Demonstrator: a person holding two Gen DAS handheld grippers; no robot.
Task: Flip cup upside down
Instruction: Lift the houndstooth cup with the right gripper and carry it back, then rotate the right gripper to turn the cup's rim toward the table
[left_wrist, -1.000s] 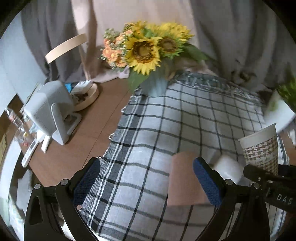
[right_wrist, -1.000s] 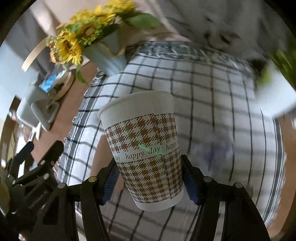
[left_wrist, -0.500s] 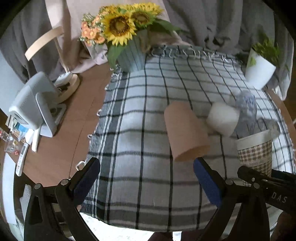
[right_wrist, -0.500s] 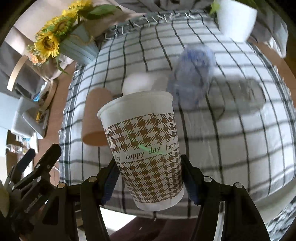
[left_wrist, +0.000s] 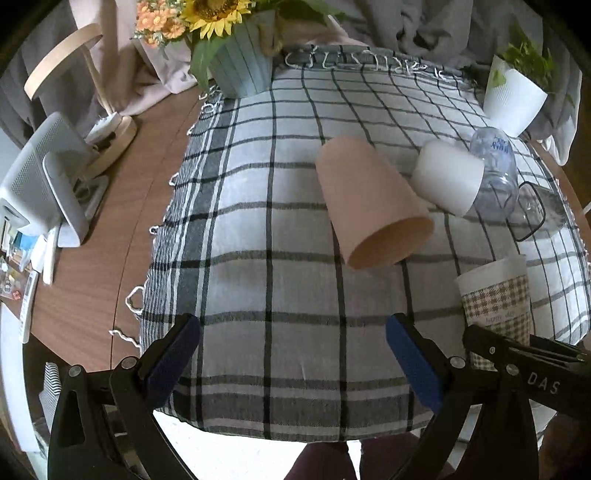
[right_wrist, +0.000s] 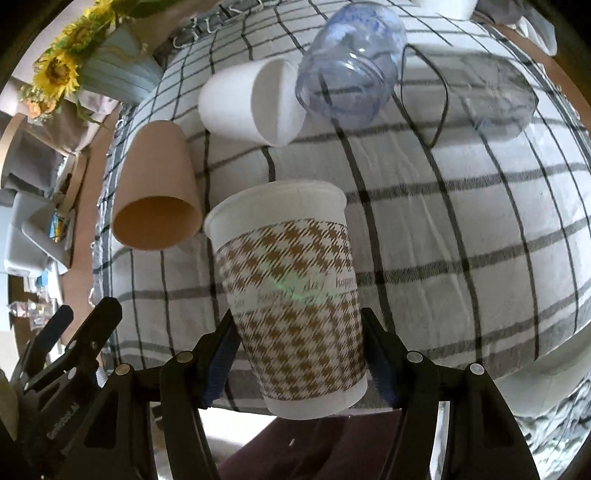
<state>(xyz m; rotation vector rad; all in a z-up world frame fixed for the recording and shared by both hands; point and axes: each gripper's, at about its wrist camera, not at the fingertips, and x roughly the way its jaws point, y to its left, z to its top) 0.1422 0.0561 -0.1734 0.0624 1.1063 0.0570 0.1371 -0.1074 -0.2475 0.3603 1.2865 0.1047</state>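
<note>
My right gripper (right_wrist: 299, 354) is shut on a white paper cup with a brown houndstooth band (right_wrist: 291, 295), held above the front of the checked cloth, its open rim tilted away from me. The cup also shows in the left wrist view (left_wrist: 495, 306), with the right gripper (left_wrist: 524, 362) at the lower right. My left gripper (left_wrist: 291, 354) is open and empty over the cloth's front edge. A tan paper cup (left_wrist: 369, 203) (right_wrist: 155, 199) lies on its side, mouth toward me. A plain white cup (left_wrist: 447, 177) (right_wrist: 251, 103) lies on its side beside it.
A clear bluish plastic cup (right_wrist: 347, 62) (left_wrist: 495, 166) and a clear container with a black band (right_wrist: 480, 85) lie behind the cups. A sunflower vase (left_wrist: 240, 62) and a white plant pot (left_wrist: 513, 99) stand at the back. A white appliance (left_wrist: 40, 184) stands on the wooden table (left_wrist: 110, 240) at the left.
Both grippers have pulled back and risen, so more of the cloth shows. The houndstooth cup has tilted in the right gripper, its rim tipping away from the camera.
</note>
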